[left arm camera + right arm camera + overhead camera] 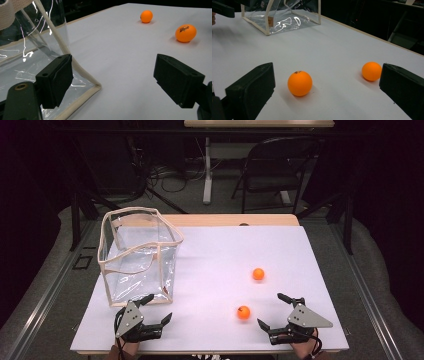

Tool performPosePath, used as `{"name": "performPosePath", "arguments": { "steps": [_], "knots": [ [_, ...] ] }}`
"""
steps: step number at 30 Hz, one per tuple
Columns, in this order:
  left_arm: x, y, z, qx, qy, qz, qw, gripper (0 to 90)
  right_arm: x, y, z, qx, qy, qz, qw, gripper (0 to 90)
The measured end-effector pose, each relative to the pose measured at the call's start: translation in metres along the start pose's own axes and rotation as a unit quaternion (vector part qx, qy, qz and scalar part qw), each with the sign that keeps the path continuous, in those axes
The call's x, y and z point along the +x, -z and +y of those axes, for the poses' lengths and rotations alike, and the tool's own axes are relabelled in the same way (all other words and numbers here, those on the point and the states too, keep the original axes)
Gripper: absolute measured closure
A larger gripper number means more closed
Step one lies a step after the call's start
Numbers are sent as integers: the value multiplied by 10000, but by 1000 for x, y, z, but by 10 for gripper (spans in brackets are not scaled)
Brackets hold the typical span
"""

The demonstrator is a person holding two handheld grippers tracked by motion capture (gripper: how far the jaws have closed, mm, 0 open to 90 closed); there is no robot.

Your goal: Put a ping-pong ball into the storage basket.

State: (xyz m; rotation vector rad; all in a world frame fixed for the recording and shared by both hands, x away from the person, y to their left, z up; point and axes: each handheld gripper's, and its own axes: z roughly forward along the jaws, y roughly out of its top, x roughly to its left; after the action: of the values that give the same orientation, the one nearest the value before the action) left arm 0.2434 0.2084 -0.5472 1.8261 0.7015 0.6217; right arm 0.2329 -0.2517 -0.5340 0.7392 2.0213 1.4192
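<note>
White table (210, 265) (dark room) bears two balls (243, 312).

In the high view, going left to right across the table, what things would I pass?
Clear bag → left tool → near orange ball → far orange ball → right tool.
</note>
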Motion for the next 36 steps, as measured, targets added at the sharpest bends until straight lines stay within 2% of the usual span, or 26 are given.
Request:
{"name": "performPosePath", "arguments": {
  "steps": [9, 19, 26, 27, 33, 36],
  "knots": [
    [-1, -2, 0, 82, -18, -82, 9999, 160, 0, -4, 1, 119, -8, 8, 9999, 0],
    [-2, -4, 0, 108, -21, -80, 9999, 160, -1, -17, 3, 447, -82, 138, 9989, 0],
    [-1, -5, 0, 123, -8, -120, 9999, 160, -1, -27, 6, 574, -179, 274, 9978, 0],
    [-1, -5, 0, 123, -8, -120, 9999, 160, 4, -36, 10, 743, -183, 443, 9961, 0],
    [-2, -5, 0, 113, 1, -118, 9999, 160, 4, -36, 10, 743, -183, 443, 9961, 0],
    [-2, -5, 0, 123, 13, -120, 9999, 160, 7, -40, 15, 803, -182, 516, 9953, 0]
  ]
}}
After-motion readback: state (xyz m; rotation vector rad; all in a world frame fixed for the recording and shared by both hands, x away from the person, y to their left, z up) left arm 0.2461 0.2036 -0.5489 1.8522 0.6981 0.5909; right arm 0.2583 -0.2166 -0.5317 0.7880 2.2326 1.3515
